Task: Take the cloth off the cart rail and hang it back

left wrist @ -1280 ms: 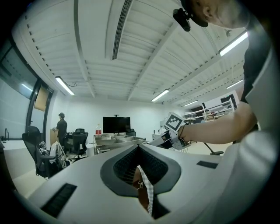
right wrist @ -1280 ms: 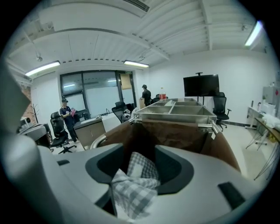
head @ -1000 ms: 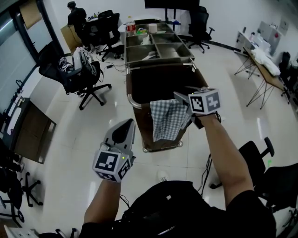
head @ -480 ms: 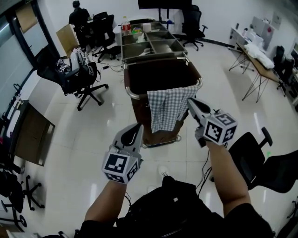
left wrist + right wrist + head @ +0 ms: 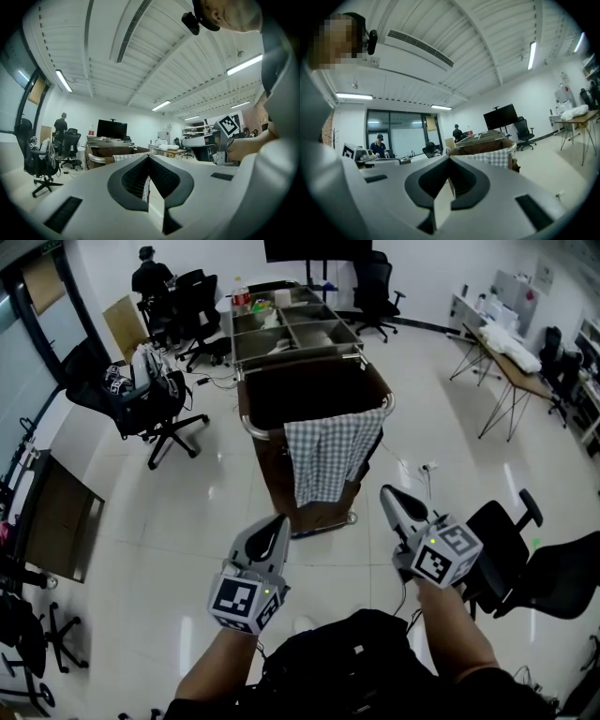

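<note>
Checked cloth [image 5: 330,454] hangs over the cart rail [image 5: 251,430], apparently squarely, with left gripper [image 5: 277,521] and right gripper [image 5: 387,493], the 2 both pressed together and empty, well apart from it: best back off level, no snagging.

Room: open office. Floor [image 5: 178,512] is white glossy tile and reflects the ceiling lights. Far wall [image 5: 206,263] is white, with a dark screen [image 5: 309,248] at its middle.

Left side: glass partition [image 5: 23,352] in dark frames, with a brown panel [image 5: 58,514] low beside it.

Seating: black swivel chair [image 5: 141,399] at left, loaded with bags. Second chair [image 5: 377,282] just beside the screen. Third chair [image 5: 520,554] at lower right.

Trestle table [image 5: 511,352] at right, with a white bundle on top. A person [image 5: 150,273] sits in the far left corner, near a cardboard box [image 5: 122,324].

Ceiling [image 5: 154,51] is white and ribbed, with a long vent [image 5: 131,28] and strip lights [image 5: 63,80], lit.
</note>
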Tool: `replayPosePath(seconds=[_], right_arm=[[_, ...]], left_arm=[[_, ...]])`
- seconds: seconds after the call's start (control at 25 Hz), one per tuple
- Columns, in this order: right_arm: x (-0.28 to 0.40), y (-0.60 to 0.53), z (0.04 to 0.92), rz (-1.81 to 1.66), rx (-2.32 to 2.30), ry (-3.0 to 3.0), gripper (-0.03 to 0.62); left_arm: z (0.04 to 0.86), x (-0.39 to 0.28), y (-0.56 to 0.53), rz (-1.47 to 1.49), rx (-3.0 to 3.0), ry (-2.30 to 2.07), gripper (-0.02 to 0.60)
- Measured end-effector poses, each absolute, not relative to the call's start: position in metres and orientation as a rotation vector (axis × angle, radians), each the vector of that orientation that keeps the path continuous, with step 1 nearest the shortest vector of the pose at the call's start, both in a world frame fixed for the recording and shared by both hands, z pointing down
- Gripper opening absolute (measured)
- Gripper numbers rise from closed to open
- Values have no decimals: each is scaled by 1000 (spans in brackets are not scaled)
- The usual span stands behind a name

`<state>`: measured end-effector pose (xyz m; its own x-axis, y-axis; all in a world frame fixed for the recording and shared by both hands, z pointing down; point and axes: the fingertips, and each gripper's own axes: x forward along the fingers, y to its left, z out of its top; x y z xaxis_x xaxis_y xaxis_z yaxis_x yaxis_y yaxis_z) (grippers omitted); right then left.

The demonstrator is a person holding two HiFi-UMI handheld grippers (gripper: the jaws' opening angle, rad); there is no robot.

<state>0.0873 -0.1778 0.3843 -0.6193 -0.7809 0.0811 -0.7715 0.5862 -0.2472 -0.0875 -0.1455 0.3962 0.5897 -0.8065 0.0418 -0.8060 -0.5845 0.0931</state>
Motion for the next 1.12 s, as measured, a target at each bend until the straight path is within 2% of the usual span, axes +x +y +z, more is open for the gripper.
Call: replayPosePath(seconds=[0.24,0.68,1.12], right_arm=[[105,-175,403,-443,-1321,2815,14],[127,-168,420,-496,-1122,2989,14],[147,-165,432,-504,-1072,3076,12]], left_arm=[[401,-80,-143,-35,2660,-1446,0],[412,-15,-132,-6,2564,-1564,0],[408,23,-129,25,2564,-1617,0]])
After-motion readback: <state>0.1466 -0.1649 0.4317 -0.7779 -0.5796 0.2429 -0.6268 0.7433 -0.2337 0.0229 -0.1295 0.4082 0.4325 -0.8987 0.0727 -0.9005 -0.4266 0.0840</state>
